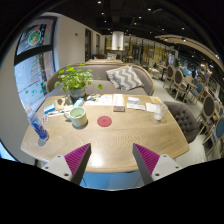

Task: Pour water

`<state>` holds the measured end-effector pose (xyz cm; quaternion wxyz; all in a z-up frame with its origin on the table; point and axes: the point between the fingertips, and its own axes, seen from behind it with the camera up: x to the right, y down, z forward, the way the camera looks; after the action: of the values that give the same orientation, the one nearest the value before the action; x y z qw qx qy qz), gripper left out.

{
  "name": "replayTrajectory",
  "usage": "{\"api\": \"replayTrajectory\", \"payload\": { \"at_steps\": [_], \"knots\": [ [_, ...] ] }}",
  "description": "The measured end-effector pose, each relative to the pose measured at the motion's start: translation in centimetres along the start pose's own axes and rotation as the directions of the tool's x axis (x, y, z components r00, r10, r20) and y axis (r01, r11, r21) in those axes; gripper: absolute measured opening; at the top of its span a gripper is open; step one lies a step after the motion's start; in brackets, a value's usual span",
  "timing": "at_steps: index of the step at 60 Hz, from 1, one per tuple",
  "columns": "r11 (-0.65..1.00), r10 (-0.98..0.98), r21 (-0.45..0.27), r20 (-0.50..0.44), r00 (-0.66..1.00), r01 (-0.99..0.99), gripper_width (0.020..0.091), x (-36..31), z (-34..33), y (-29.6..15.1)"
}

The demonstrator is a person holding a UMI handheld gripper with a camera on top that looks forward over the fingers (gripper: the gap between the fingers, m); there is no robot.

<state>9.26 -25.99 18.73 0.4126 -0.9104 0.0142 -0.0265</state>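
The gripper [112, 160] hangs above the desk [120, 138], jaws wide apart and holding nothing, with an upright bottle [39, 127] ahead to their left, beside a cup [77, 116].

We see an evenly lit indoor room, bright over the pale wooden surface [115, 135] and dimmer toward the ceiling, where small lamps [118, 40] glow. Daylight seems to enter from a window [30, 75] beside the surface. Shadows are soft (no hard edges anywhere). The wide lens bends straight lines strongly toward the rim, and distant chairs [180, 78] look soft and grainy.
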Motion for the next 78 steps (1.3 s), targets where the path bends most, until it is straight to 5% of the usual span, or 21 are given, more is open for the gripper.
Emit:
{"api": "replayTrajectory", "payload": {
  "at_steps": [21, 33, 48, 63, 69, 78],
  "knots": [
    [1.000, 0.000, -0.022, -0.032, 0.999, -0.001, 0.0863, -10.2, 0.1, 3.8],
    [1.000, 0.011, -0.027, 0.043, 0.999, -0.010, 0.0863, -21.8, -0.1, 7.5],
    [0.995, -0.053, 0.096, 0.175, 0.983, 0.037, 0.0858, -36.4, 3.9, 5.0],
    [0.978, -0.028, 0.207, 0.151, 0.988, -0.004, 0.0852, -41.0, 12.1, -1.0],
    [0.974, -0.021, 0.226, 0.132, 0.991, -0.009, 0.0774, -41.6, 14.9, -1.9],
    [0.962, -0.026, 0.273, 0.115, 0.993, -0.006, 0.0533, -42.0, 17.1, -3.3]
  ]
}}
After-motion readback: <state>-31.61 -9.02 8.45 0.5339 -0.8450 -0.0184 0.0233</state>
